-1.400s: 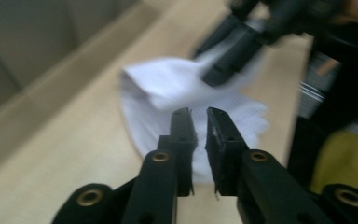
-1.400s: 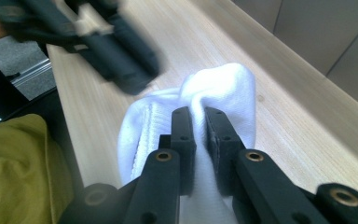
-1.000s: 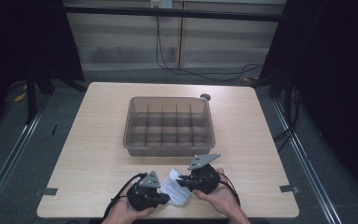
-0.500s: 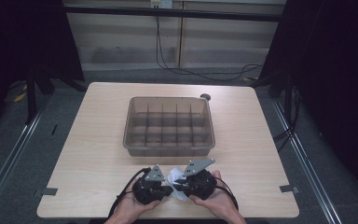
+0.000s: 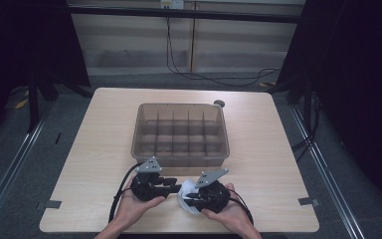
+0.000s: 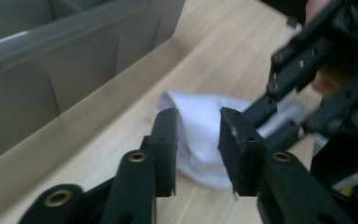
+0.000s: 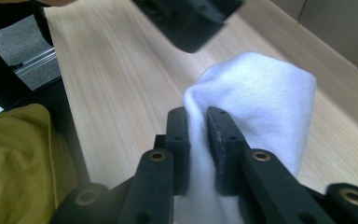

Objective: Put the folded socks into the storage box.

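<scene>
A crumpled white cloth (image 5: 184, 191) lies on the wooden table (image 5: 89, 149) near its front edge, between the two hand-held grippers. My right gripper (image 5: 189, 200) pinches a raised fold of the cloth (image 7: 261, 93) between its pads (image 7: 220, 135); its jaws have just been opening slightly, with the fold still between them. My left gripper (image 5: 175, 183) points right at the cloth. Its jaws have just been opening, and its pads (image 6: 235, 140) stand apart from the cloth (image 6: 200, 112) that bulges between them.
A translucent grey divided bin (image 5: 181, 149) stands mid-table just behind the grippers, its wall close on the left in the left gripper view (image 6: 51, 60). Bare wood lies to either side. A yellow-green sleeve (image 7: 14, 158) shows at lower left.
My left gripper has drawn back to the left and up toward the bin, and its jaws have spread off the cloth. The right gripper has stayed in place on the cloth.
</scene>
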`<state>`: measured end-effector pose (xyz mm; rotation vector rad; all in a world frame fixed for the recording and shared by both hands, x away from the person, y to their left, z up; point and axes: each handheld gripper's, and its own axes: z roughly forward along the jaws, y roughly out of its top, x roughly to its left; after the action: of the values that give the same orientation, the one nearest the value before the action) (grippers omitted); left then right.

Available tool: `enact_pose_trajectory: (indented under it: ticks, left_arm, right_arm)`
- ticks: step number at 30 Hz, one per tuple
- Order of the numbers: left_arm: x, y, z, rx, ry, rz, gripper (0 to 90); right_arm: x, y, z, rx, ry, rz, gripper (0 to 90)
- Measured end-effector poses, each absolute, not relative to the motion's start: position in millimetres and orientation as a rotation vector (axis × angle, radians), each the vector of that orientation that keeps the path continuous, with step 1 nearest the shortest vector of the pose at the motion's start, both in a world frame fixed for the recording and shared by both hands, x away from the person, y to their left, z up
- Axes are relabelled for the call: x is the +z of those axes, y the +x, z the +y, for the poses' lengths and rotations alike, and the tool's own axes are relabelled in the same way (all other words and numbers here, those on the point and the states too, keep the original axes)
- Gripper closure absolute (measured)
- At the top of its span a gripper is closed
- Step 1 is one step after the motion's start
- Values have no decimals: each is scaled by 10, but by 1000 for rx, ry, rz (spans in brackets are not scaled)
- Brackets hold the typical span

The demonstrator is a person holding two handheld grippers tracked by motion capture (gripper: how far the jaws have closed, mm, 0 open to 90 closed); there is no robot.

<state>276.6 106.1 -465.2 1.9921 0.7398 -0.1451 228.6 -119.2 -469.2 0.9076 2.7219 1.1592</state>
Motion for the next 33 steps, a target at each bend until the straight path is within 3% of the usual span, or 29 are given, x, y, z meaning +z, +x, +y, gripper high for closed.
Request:
enact_pose_trajectory:
  ticks: [12, 16, 19, 21, 24, 27, 29, 33]
  left_arm:
    - [-4785, 2795, 874, -60, 2060, 775, 604]
    - [-4792, 2771, 852, -34, 2080, 765, 603]
    - [-4789, 2744, 829, -18, 2097, 748, 603]
    - [-4789, 2742, 828, -17, 2102, 745, 612]
    - [-4783, 2722, 817, 2, 2114, 729, 619]
    - [-4783, 2721, 814, 2, 2122, 732, 634]
    - [-4785, 2723, 819, 4, 2127, 735, 638]
    - [-4785, 2725, 821, 4, 2134, 732, 645]
  right_arm:
    - [-4538, 2267, -1387, 1214, 1000, 2658, 451]
    - [-4481, 2280, -1474, 1242, 1032, 2618, 431]
    - [-4410, 2332, -1612, 1341, 1097, 2550, 477]
    - [-4403, 2362, -1671, 1371, 1139, 2515, 584]
    - [-4432, 2393, -1728, 1368, 1173, 2486, 631]
    - [-4480, 2387, -1709, 1313, 1168, 2523, 594]
    - [-4562, 2303, -1605, 1263, 1126, 2595, 485]
    - [-4618, 2237, -1520, 1234, 1085, 2636, 381]
